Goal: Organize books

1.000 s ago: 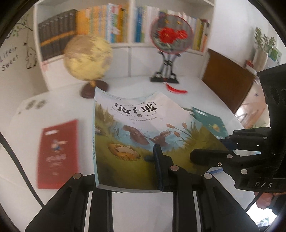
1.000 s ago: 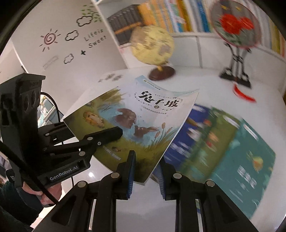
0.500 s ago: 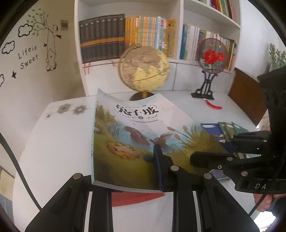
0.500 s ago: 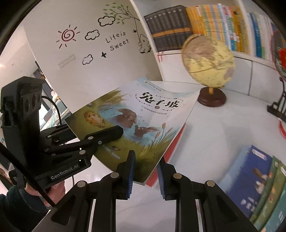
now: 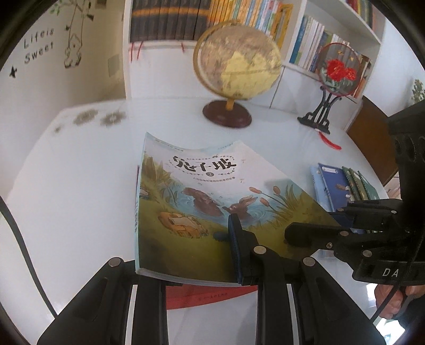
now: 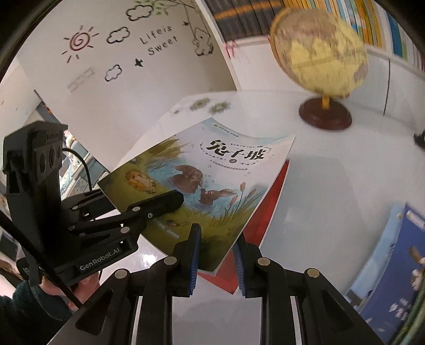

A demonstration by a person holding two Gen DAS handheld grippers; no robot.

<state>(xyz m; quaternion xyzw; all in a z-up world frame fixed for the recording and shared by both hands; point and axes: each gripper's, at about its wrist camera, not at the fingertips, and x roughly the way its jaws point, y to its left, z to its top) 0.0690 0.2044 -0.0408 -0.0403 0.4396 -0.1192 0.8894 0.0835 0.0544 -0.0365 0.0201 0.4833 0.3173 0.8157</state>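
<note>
Both grippers hold one picture book point(image 5: 202, 201) with rabbits and reeds on its cover, just above the white table. My left gripper point(image 5: 186, 254) is shut on its near edge. My right gripper point(image 6: 216, 254) is shut on the book's point(image 6: 202, 185) right corner. A red book point(image 5: 209, 294) lies on the table directly under it and shows in the right wrist view point(image 6: 268, 209) too. The right gripper's body point(image 5: 345, 231) appears in the left wrist view, the left one's body point(image 6: 106, 220) in the right wrist view.
A globe point(image 5: 236, 61) on a brown base stands at the back of the table point(image 5: 66, 185). A red-flower fan stand point(image 5: 334, 71) is at the back right. A row of blue and green books point(image 5: 342, 185) lies at the right. Filled shelves point(image 5: 186, 21) are behind.
Both grippers have carried the picture book leftward and lower, over the red book, which now lies beneath it. The globe now looks nearer.
</note>
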